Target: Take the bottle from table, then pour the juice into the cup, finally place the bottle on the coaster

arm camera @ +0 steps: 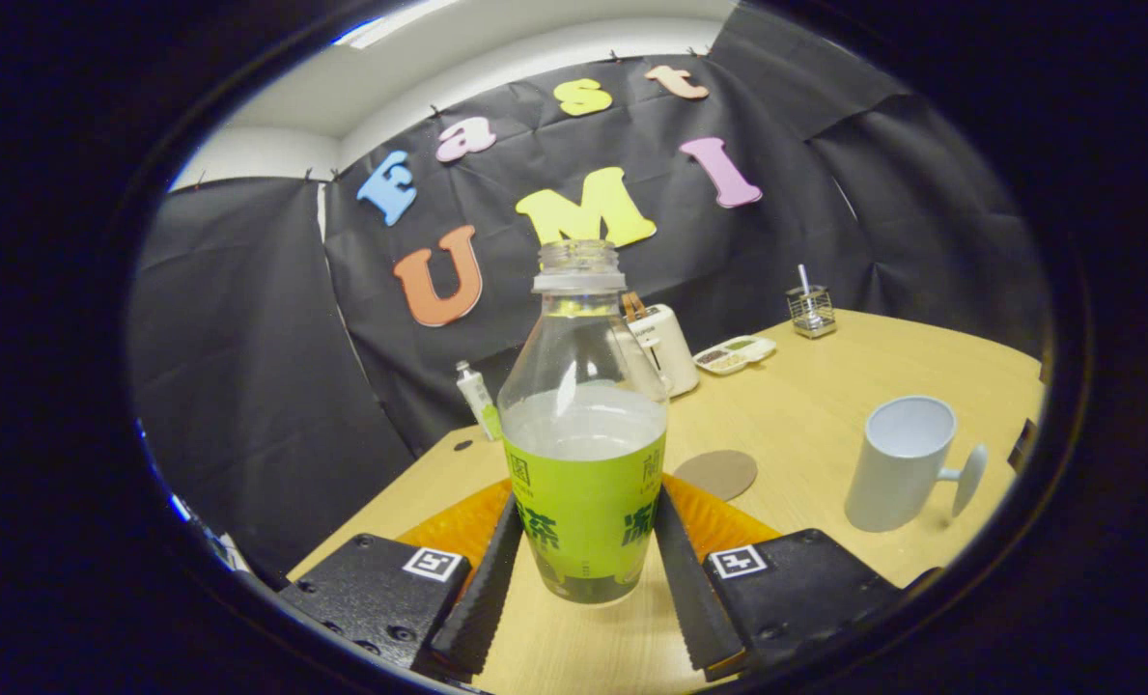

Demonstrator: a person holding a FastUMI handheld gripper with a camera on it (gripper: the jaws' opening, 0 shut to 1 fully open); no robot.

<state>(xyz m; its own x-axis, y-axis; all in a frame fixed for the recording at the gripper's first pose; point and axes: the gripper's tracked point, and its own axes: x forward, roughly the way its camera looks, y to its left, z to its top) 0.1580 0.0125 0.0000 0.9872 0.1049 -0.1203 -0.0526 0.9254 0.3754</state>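
Observation:
An uncapped clear bottle (583,425) with a green label stands upright between my fingers, roughly half full of pale liquid. My gripper (588,516) is shut on it, both fingers pressing the labelled lower part from either side. Whether its base rests on the wooden table (825,386) or hangs just above it I cannot tell. A white cup (900,465) with its handle turned to the right stands beyond my right finger. A round brown coaster (716,473) lies flat on the table between bottle and cup, a little further back.
An orange mat (453,526) lies under and behind the bottle. Further back stand a small white tube (477,396), a white appliance (665,349), a divided dish (734,353) and a wire holder (811,311). The table's left edge runs close by the tube.

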